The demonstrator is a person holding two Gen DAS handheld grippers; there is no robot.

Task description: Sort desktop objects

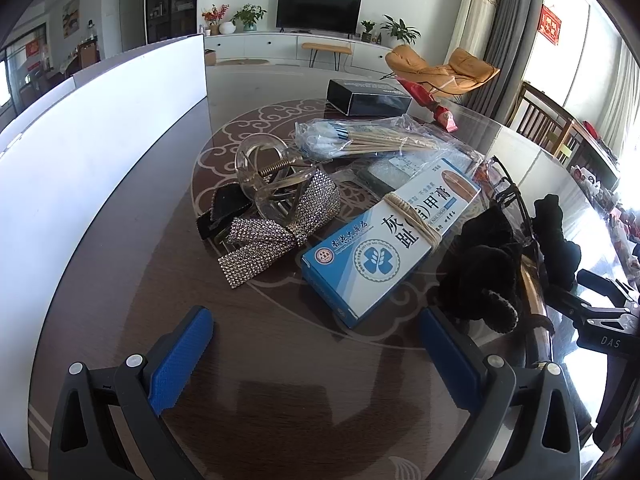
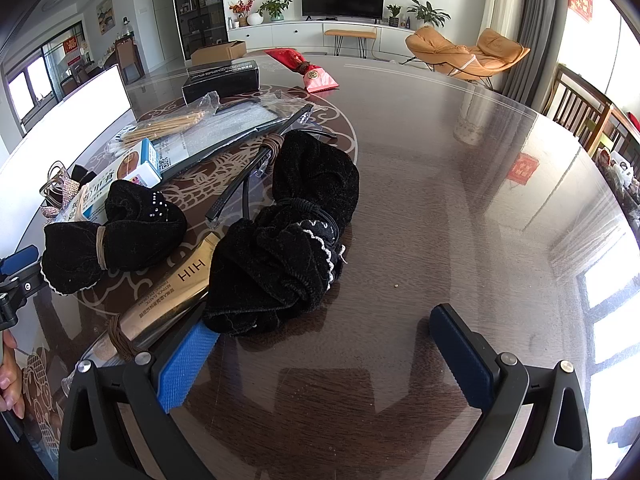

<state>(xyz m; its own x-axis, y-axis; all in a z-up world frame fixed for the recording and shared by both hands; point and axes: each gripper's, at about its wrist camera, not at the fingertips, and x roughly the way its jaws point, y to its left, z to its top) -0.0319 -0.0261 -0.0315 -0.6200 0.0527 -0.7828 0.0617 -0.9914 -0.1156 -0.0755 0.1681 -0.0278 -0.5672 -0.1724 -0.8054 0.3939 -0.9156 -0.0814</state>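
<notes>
Both grippers hover low over the glossy dark table (image 2: 460, 168), jaws spread wide and empty: left gripper (image 1: 316, 344) faces the rhinestone bow clip (image 1: 272, 228) with a clear claw clip (image 1: 266, 172) on it, then the blue-white ointment box (image 1: 384, 240) bound with rubber bands; right gripper (image 2: 324, 348) sits just short of the black velvet scrunchie (image 2: 296, 240), its left blue ribbed pad (image 2: 184, 364) next to the gold cream tube (image 2: 176, 292). Tube is partly buried under a second black scrunchie (image 2: 120, 236); cotton swabs (image 1: 360, 140) sit bagged in crinkled plastic behind the box, and a thumb (image 2: 8, 376) is cut off at left edge.
</notes>
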